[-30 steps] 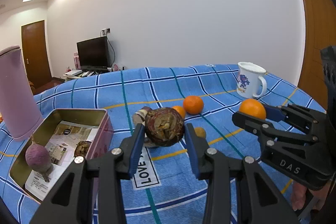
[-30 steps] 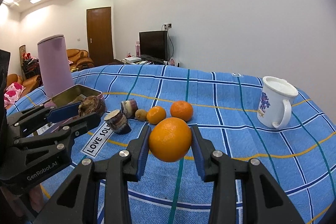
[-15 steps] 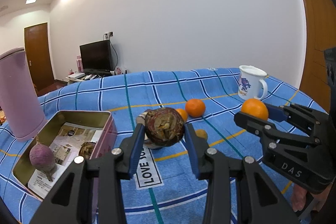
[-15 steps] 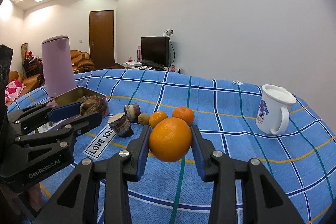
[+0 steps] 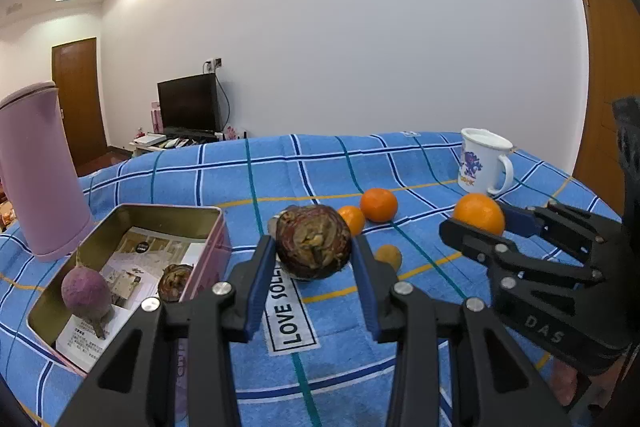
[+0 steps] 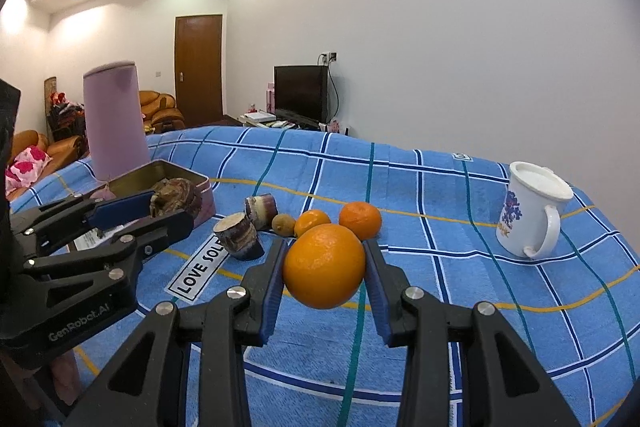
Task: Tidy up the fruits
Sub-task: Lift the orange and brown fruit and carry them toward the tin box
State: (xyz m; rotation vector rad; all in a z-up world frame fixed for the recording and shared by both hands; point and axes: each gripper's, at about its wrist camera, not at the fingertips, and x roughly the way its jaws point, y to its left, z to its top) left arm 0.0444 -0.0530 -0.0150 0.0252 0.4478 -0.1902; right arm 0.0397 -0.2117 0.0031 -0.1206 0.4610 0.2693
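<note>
In the left wrist view my left gripper (image 5: 314, 247) is shut on a round brown scaly fruit (image 5: 314, 241), held above the blue checked cloth beside an open tin box (image 5: 168, 207). The tin holds a purple radish-like root (image 5: 86, 293) and a second brown fruit (image 5: 174, 277). My right gripper (image 6: 325, 251) is shut on a large orange (image 6: 324, 265), also lifted off the cloth. Two tangerines (image 6: 360, 219) (image 6: 312, 221), a small brownish fruit (image 6: 283, 224) and two cut cane pieces (image 6: 240, 235) lie on the cloth ahead. Each gripper shows in the other's view, the right gripper (image 5: 476, 223) at the right and the left gripper (image 6: 172, 207) at the left.
A tall pink cylinder (image 5: 40, 175) stands behind the tin at the left. A white printed mug (image 6: 528, 211) sits at the right on the cloth. A "LOVE SOUL" label (image 5: 290, 315) is sewn into the cloth below the left gripper. A television and a door lie beyond the far edge.
Both grippers keep their holds on the brown fruit and the orange. The views have only drifted slightly.
</note>
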